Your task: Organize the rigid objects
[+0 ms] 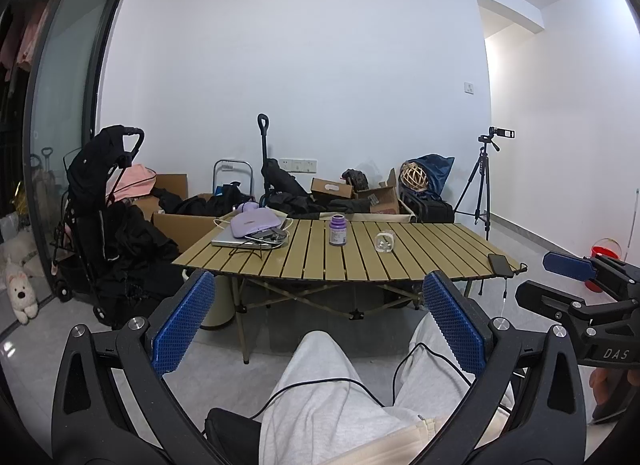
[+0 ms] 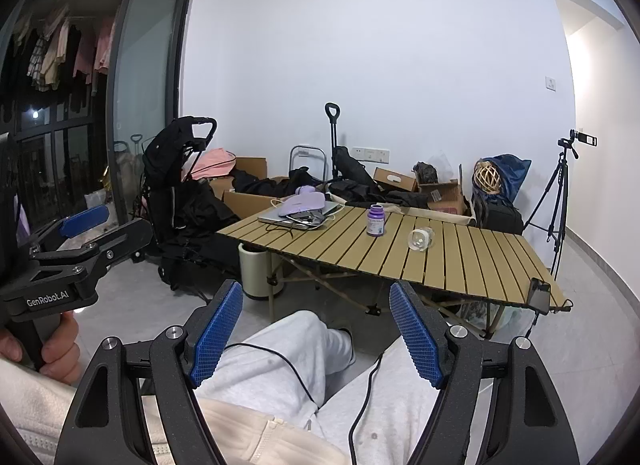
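Note:
A purple bottle (image 1: 338,229) (image 2: 376,220) stands upright near the middle of a slatted folding table (image 1: 420,261) (image 2: 452,265). A clear glass jar (image 1: 385,241) (image 2: 421,239) lies on its side to the bottle's right. My left gripper (image 1: 320,293) is open and empty, held over my lap well short of the table. My right gripper (image 2: 316,301) is open and empty too, also short of the table. Each gripper shows in the other's view: the right gripper at the right edge of the left wrist view (image 1: 560,277), the left gripper at the left edge of the right wrist view (image 2: 96,225).
A laptop (image 1: 240,239) (image 2: 294,217) with a purple pouch (image 1: 256,221) and cables lies on the table's far left. A black phone (image 1: 500,263) (image 2: 538,295) sits at the near right corner. A stroller (image 1: 100,217), boxes, bags and a tripod (image 1: 480,185) stand behind the table.

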Demonstrator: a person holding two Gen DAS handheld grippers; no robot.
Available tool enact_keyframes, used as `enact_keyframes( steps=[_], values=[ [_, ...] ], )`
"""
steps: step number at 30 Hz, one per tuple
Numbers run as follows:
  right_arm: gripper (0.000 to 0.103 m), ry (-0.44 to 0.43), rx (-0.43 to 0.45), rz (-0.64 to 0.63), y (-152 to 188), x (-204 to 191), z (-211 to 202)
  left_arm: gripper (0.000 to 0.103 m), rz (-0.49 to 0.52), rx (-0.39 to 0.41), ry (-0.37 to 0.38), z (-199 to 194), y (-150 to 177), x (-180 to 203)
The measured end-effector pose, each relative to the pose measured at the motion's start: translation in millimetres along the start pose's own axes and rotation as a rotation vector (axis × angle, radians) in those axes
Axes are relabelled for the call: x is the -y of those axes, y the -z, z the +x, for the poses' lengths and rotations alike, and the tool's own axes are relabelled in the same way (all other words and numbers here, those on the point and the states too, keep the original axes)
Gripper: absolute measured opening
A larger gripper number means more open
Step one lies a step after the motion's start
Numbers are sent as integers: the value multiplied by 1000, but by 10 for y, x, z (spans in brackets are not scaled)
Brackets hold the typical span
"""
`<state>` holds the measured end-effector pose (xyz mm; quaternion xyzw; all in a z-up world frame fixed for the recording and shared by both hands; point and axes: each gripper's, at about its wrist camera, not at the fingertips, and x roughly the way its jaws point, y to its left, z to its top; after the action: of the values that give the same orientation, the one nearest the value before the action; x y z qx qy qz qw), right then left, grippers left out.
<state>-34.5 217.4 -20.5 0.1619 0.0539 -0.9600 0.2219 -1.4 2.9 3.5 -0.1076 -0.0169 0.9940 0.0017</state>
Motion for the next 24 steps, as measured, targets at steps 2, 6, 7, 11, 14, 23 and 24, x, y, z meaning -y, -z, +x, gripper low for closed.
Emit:
enact_keyframes(
  steps=[2,6,7,11,14,23,24],
  values=[
    [81,0,6,1,3,27,-19,103,5,3,2,6,18,36],
    [81,-3,12,6,10,40,-46,103,9,5,2,5,25,38],
    [81,-3,11,7,10,38,-44,103,8,5,2,5,27,40],
    [81,-3,7,6,13,24,-33,103,7,2,4,10,44,40],
    [81,-3,9,3,15,11,-38,103,8,3,3,11,41,38],
    [81,-3,7,7,21,12,-44,103,8,-1,8,17,51,40],
    [81,-3,6,6,17,17,-44,103,10,-1,8,16,47,43]
  ],
)
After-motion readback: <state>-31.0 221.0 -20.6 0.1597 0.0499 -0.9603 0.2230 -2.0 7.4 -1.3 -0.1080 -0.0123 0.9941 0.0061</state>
